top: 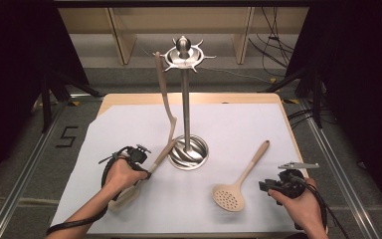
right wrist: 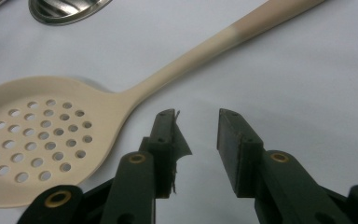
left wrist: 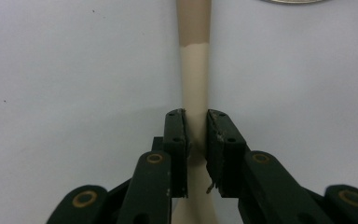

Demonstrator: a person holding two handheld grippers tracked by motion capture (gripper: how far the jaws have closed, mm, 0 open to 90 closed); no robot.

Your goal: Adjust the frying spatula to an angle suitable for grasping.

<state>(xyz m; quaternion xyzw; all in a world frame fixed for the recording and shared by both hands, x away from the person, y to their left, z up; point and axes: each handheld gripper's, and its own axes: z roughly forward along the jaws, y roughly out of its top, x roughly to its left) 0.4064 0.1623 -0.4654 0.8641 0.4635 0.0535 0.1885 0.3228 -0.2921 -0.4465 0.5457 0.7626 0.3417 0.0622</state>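
- The thing in hand is a beige utensil (top: 155,160) lying on the white sheet at the near-left of the desk (top: 229,132). Its head sits under the person's left hand, so its kind cannot be told; its handle runs up and to the right toward the base of the steel hanging stand (top: 188,152).
- In the left gripper view the handle (left wrist: 195,70) runs straight ahead between the fingers, long axis in line with the gripper, its darker far end pointing at the stand's base.
- The left gripper (top: 142,158) is the nearer one by far: its fingers (left wrist: 175,140) have closed onto the narrow neck of the handle from both sides, pads pressing on it.
- Judging by this, the grip is made and the next move is a lift, probably toward the hooks at the top of the stand, where another long utensil (top: 165,94) already hangs.
- A slotted spoon (top: 236,186) lies well apart at the near-right, head toward the person, handle pointing up and right.
- The right gripper (top: 273,186) rests just right of that spoon's head; its fingers (right wrist: 235,149) stand apart over bare sheet, holding nothing, the spoon's neck just beyond their tips.
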